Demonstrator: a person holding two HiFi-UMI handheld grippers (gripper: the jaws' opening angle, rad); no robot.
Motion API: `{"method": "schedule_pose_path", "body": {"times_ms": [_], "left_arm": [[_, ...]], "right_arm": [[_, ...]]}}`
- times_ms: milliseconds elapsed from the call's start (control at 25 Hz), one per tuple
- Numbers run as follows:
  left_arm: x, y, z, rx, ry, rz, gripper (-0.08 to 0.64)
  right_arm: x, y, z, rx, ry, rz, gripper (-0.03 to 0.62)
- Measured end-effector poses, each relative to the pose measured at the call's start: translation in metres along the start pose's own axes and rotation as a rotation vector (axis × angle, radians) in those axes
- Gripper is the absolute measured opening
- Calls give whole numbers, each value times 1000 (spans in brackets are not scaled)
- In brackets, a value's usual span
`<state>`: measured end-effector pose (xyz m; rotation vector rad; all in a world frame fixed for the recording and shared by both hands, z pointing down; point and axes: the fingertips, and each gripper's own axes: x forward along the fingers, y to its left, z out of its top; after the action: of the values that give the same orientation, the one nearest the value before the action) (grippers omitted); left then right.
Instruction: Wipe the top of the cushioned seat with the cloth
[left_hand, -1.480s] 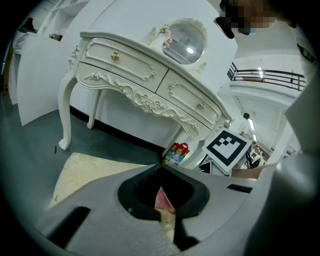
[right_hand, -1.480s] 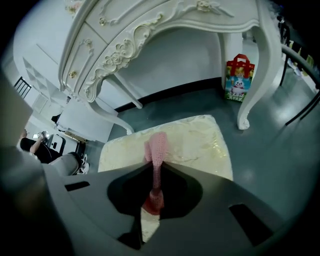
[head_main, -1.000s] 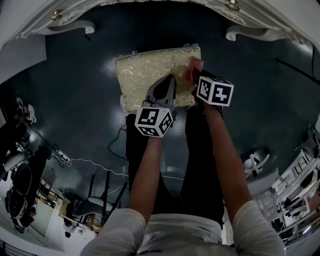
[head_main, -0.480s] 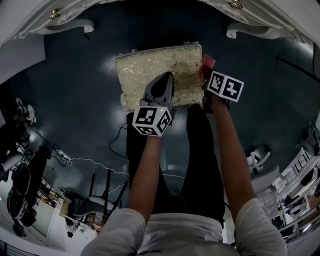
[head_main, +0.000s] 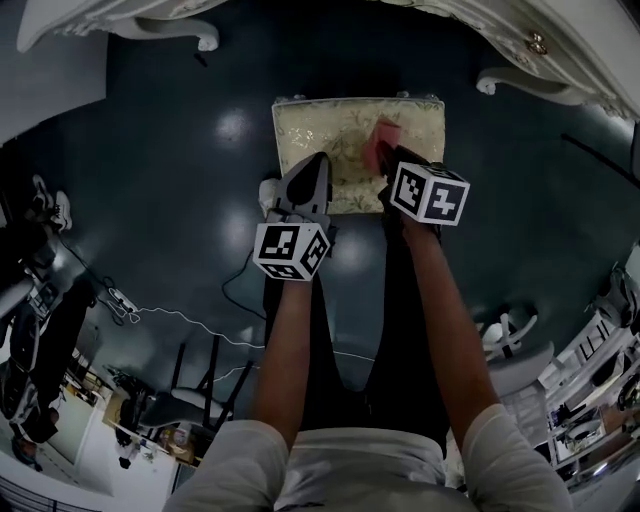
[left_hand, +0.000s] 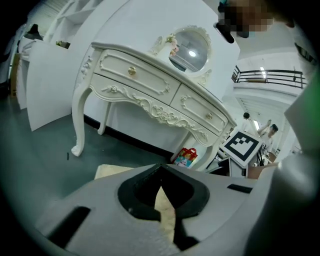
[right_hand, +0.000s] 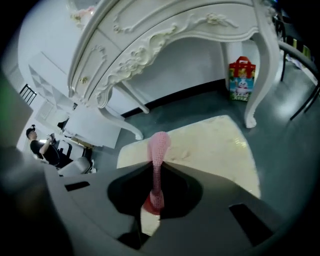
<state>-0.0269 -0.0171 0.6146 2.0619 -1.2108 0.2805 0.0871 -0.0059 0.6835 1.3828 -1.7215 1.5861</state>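
Gripper (left_hand: 161, 169) closed (empty), cushioned seat (left_hand: 113, 171) beneath, dressing table (left_hand: 150, 92) beyond

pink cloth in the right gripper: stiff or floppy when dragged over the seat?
Probably floppy: the cloth shows as a thin folded strip, pinched in the shut right gripper. Likely light, since that one pinch carries it. On the seat, whose top looks patterned and soft, it may bunch up rather than slide flat.
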Motion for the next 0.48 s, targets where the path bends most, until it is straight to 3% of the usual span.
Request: {"method": "schedule_pose_path", "body": {"times_ms": [280,480], "left_arm": [[-46,81,8,-28,-38,110,12],[-75,128,8,-62,-62,169,12]], "right_arm": [[63,102,-57,-112,117,110,27],[98,151,-87,-197,185,125,27]]}}
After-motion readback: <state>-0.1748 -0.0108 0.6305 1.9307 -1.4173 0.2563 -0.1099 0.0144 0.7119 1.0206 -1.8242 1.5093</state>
